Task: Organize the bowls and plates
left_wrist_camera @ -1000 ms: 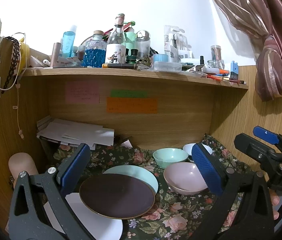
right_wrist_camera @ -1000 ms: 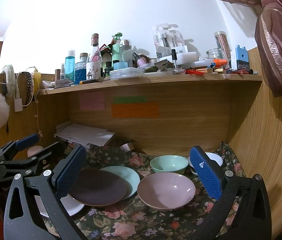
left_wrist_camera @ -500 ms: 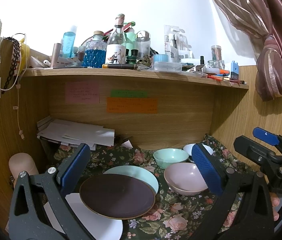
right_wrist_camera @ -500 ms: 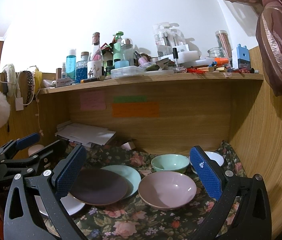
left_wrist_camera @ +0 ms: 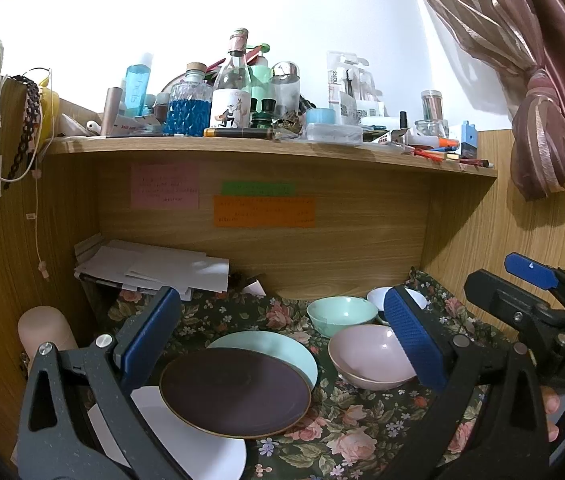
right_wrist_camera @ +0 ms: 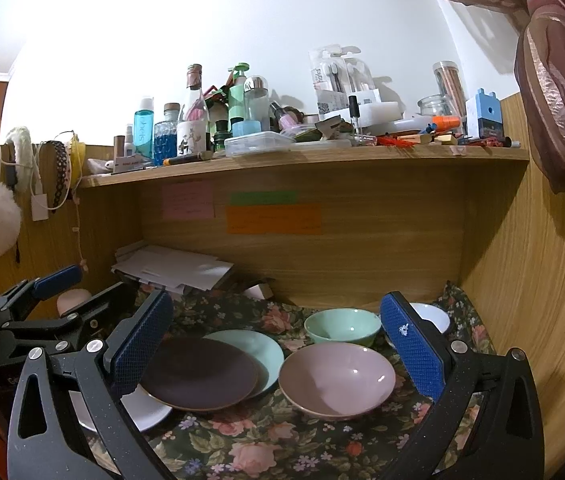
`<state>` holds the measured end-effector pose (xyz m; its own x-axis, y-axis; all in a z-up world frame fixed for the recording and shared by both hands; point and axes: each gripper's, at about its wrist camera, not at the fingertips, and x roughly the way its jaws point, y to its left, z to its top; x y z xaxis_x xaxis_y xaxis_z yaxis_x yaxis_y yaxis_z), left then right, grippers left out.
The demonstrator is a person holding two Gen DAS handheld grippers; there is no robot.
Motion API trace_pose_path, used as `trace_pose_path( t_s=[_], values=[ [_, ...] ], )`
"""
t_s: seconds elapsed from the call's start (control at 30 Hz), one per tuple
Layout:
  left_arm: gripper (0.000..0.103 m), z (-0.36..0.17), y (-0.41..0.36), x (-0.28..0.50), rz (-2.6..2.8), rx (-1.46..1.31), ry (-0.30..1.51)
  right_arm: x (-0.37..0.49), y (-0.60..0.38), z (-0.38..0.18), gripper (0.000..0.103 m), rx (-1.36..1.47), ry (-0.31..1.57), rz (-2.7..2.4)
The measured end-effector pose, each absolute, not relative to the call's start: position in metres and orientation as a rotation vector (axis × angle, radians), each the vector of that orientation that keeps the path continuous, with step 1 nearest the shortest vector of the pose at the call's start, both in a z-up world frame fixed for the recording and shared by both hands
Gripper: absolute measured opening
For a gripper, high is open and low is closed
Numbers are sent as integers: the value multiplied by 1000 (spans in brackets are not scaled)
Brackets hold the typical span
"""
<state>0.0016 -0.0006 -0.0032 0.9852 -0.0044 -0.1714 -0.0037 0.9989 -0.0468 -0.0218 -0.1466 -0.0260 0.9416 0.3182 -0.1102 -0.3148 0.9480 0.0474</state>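
counter alcove: crockery on floral cloth, both grippers wide and empty

the counter is covered by a dark floral cloth (right_wrist_camera: 266,436) and sits in a wood-panelled alcove. three plates overlap at left: a dark plate (right_wrist_camera: 198,374) on top, a mint plate (right_wrist_camera: 266,350) behind it, a white plate (right_wrist_camera: 150,408) under its near edge. just right of them stands a pink bowl (right_wrist_camera: 336,378), apart from the plates. a mint bowl (right_wrist_camera: 342,326) sits behind it, and a white bowl (right_wrist_camera: 432,316) is in the back right corner.

left gripper (left_wrist_camera: 282,344): jaws spread wide, nothing held, above the near plates. right gripper (right_wrist_camera: 278,348): jaws spread wide, nothing held, framing the plates and pink bowl.

loose papers (right_wrist_camera: 174,268) are heaped at the back left. sticky notes (right_wrist_camera: 274,218) in pink, green and orange are on the back panel. the shelf (right_wrist_camera: 322,156) above is crowded with bottles and jars. a curtain (right_wrist_camera: 558,92) hangs bunched at right against a white wall.
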Motion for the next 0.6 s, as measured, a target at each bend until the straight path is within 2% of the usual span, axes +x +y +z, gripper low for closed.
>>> trace_pose_path(
  t_s=[0.6],
  values=[
    [103, -4, -1, 0, -5, -55, 168, -19, -148, -27, 103, 34, 118, 315]
  ],
)
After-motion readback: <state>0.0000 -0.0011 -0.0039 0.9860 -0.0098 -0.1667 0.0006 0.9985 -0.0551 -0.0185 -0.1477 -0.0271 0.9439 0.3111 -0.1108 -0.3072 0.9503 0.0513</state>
